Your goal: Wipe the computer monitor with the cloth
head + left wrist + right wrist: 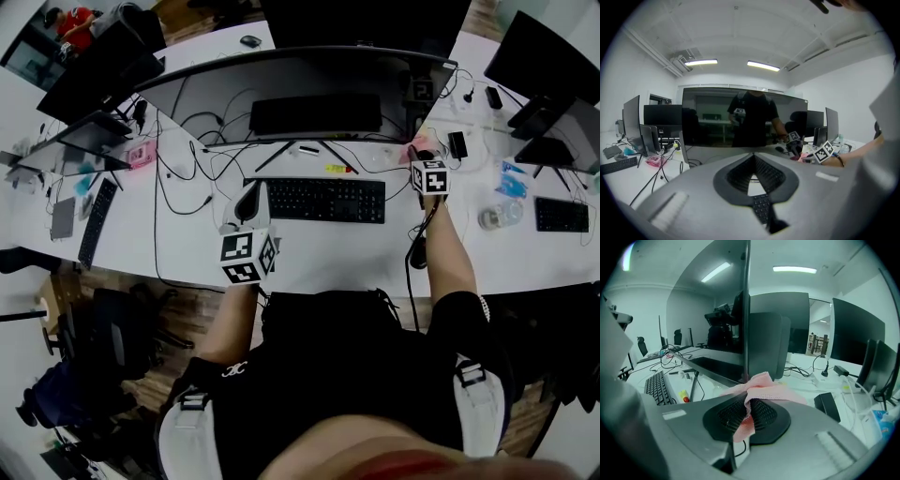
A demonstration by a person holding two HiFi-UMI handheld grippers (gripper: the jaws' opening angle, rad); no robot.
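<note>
Right tongs (748,400) pinch pink cloth (763,386) at monitor's (710,319) right end; left tongs (753,156), pressed together, empty, beside keyboard's (315,200) left end on white surface (319,251).

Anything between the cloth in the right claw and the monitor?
Nothing visible. The right claw is shut on the pink cloth, and the cloth sits right up at the lower right edge of the monitor. I cannot tell if it touches.
</note>
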